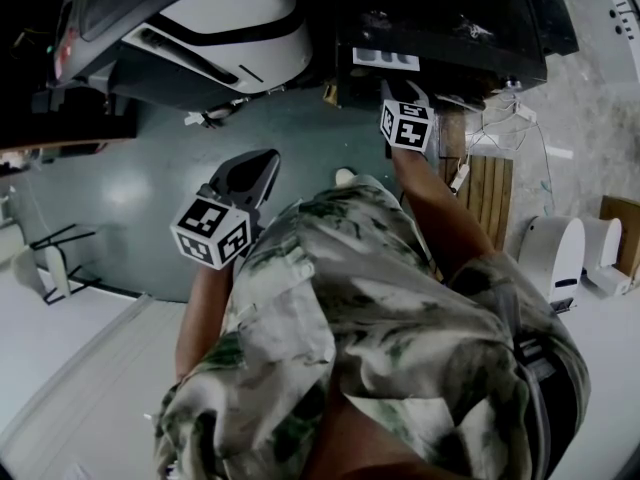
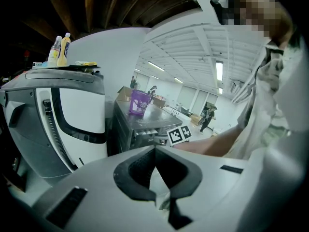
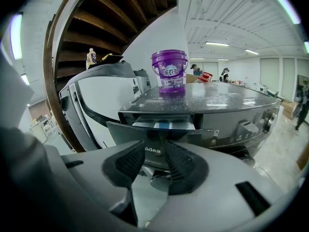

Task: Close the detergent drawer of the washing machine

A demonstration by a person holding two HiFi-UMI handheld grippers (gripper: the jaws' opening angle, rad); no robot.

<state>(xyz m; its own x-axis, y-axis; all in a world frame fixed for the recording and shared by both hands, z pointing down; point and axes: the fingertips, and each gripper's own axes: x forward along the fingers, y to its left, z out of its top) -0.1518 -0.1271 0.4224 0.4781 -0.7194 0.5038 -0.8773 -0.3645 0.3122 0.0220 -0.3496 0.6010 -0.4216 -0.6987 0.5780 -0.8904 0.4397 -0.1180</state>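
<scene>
Right gripper [image 3: 155, 146], jaws wide and empty, is hovering with the open detergent drawer [image 3: 126, 132] just ahead of them, likely needing a straight inward push; left gripper [image 2: 154, 149] is idling closed, empty.

Test hall — washing machine [image 3: 227, 124], ceiling strip lights [image 3: 216, 44].
</scene>
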